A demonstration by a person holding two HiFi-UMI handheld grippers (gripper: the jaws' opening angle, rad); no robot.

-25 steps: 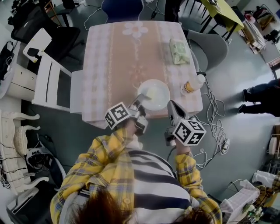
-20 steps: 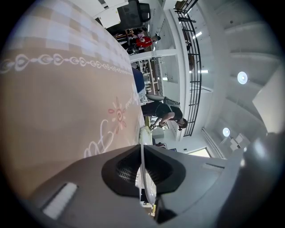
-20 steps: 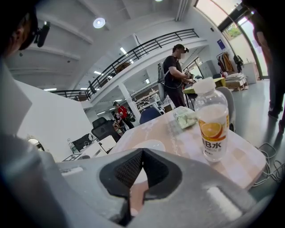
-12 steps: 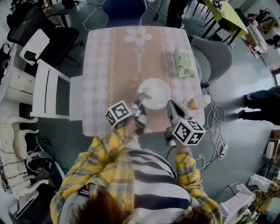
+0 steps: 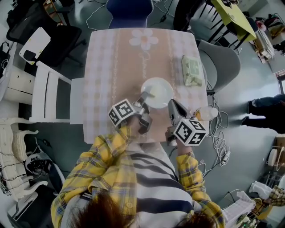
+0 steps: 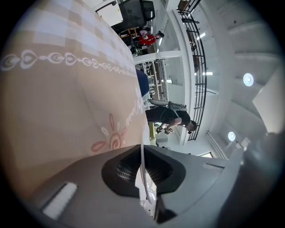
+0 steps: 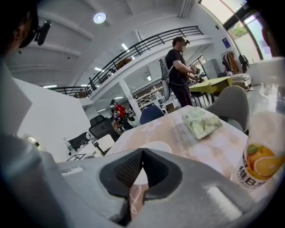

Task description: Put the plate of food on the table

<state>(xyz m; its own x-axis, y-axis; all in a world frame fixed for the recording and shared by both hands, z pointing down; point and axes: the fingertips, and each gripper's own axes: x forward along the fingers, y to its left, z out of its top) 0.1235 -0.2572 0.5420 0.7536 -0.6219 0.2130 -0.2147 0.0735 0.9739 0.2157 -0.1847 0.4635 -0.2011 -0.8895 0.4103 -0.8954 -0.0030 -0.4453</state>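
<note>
A white plate (image 5: 157, 92) with a little pale food in it is over the middle of the pink-checked table (image 5: 111, 67). My left gripper (image 5: 144, 99) is shut on its near-left rim. In the left gripper view the thin white plate rim (image 6: 142, 165) runs between the closed jaws of the left gripper (image 6: 142, 153). I cannot tell whether the plate rests on the cloth. My right gripper (image 5: 171, 107) is shut and holds nothing, just right of the plate near the table's front. From the right gripper (image 7: 141, 152) the plate (image 7: 156, 146) shows just beyond the jaws.
A green packet (image 5: 192, 71) lies at the table's right side and an orange-drink bottle (image 5: 205, 114) stands at the front right corner. A white chair (image 5: 51, 91) is at the left, a grey chair (image 5: 221, 58) at the right, a blue chair (image 5: 129, 10) at the far side. Cables (image 5: 220, 142) lie on the floor.
Both grippers and the plate have moved farther in over the table, away from its front edge; the bottle now lies to the near right of the plate. The grip is unchanged.
</note>
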